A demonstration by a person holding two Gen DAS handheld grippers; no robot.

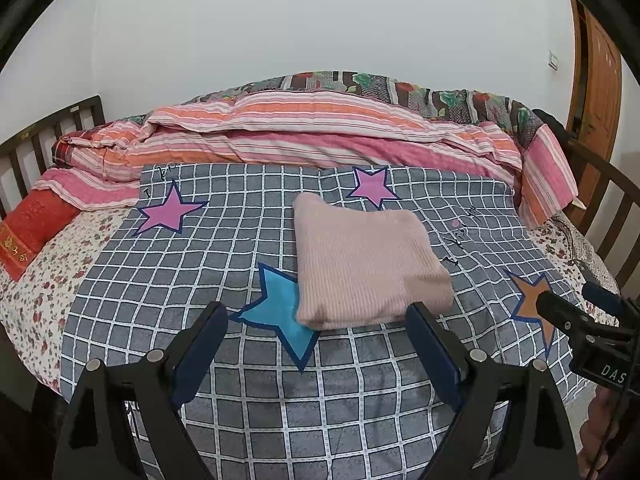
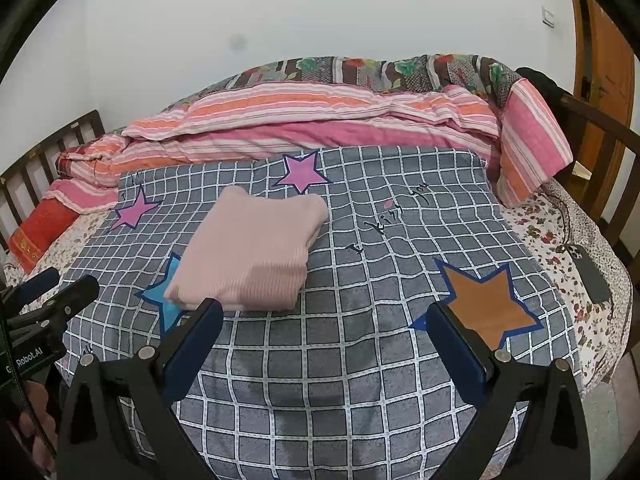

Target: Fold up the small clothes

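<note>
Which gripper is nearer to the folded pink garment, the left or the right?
Left. The left gripper hovers open directly before the pink garment; the right gripper hovers open further right, toward the orange star.

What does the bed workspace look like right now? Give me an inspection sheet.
Surface: grey checked sheet with star prints, spread flat.
Job's things: pink knit garment, folded, partly covering the blue star.
Clutter: phone on the floral sheet's right edge; striped quilt and red pillow behind.
Grippers: left gripper and right gripper both open, empty, short of the garment.
Cables: dark cord running to the phone.
Surroundings: wooden bed rails, white wall, door at right.
</note>
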